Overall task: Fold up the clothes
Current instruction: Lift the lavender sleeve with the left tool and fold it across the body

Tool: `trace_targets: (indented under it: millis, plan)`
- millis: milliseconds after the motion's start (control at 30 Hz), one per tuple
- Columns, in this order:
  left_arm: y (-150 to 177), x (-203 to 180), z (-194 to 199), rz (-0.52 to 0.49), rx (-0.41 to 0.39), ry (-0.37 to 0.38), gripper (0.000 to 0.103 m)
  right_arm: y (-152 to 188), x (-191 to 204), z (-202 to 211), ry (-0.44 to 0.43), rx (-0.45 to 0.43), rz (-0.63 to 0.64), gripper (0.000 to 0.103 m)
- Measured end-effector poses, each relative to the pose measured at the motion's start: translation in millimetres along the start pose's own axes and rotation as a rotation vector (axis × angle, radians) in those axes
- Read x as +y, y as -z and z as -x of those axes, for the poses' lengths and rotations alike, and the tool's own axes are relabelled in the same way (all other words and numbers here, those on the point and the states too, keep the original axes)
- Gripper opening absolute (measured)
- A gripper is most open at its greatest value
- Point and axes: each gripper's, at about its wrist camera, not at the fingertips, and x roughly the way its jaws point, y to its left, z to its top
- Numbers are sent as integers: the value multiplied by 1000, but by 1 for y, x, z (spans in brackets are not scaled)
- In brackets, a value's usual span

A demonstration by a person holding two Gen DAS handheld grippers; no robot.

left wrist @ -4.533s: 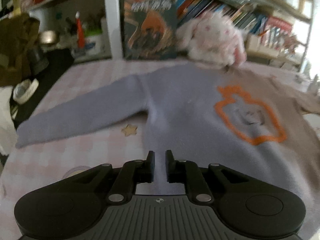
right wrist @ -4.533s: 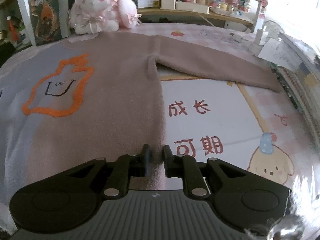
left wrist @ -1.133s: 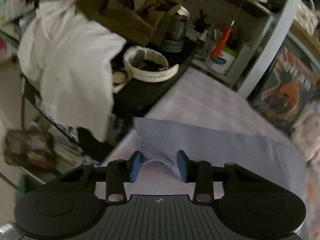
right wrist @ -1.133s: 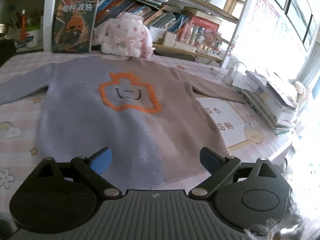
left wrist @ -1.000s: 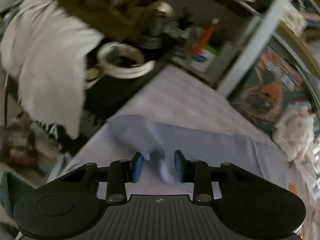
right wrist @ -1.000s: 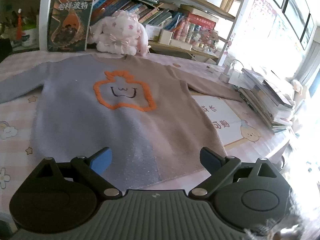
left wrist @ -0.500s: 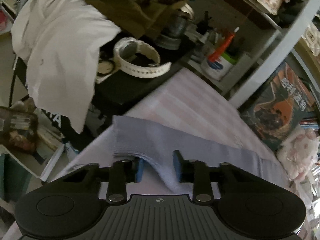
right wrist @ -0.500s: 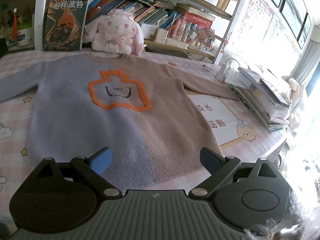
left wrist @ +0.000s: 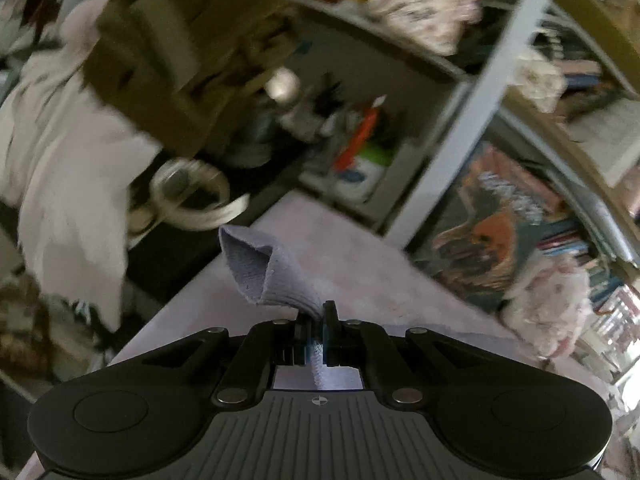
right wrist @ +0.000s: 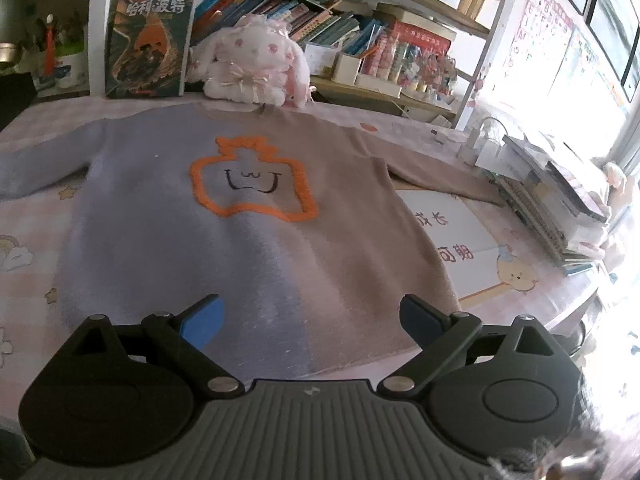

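Sweater (right wrist: 224, 216), lavender fading to tan with an orange outlined face, lies flat ahead of the right gripper (right wrist: 310, 318), whose jaws stand wide apart. Left gripper (left wrist: 316, 322), tilted downward, pinches the lavender cuff (left wrist: 264, 272), lifted off the table (left wrist: 360, 264).

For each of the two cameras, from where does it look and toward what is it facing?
Left wrist view: sits on the left gripper, faces the table's end and dim shelves; its fingers are shut on the sweater's blue sleeve cuff.
Right wrist view: sits on the right gripper, faces across the spread sweater toward the bookshelf; its fingers stand open, holding nothing.
Shared: the sweater, plush rabbit and upright book.
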Motion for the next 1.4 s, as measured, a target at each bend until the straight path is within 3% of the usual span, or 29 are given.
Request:
trace_targets:
  millis: [433, 833, 1100, 1400]
  plan:
    - [30, -185, 6, -213, -97, 58, 3, -30, -108, -70, -193, -28, -6, 95]
    - [85, -333, -33, -357, -52, 100, 3, -33, -188, -117, -330, 17, 37, 95]
    - [132, -386, -75, -447, 64, 95, 3, -31, -221, -133, -332, 37, 9, 95]
    - [176, -407, -98, -558, 147, 55, 4, -25, -245, -141, -300, 57, -31, 95]
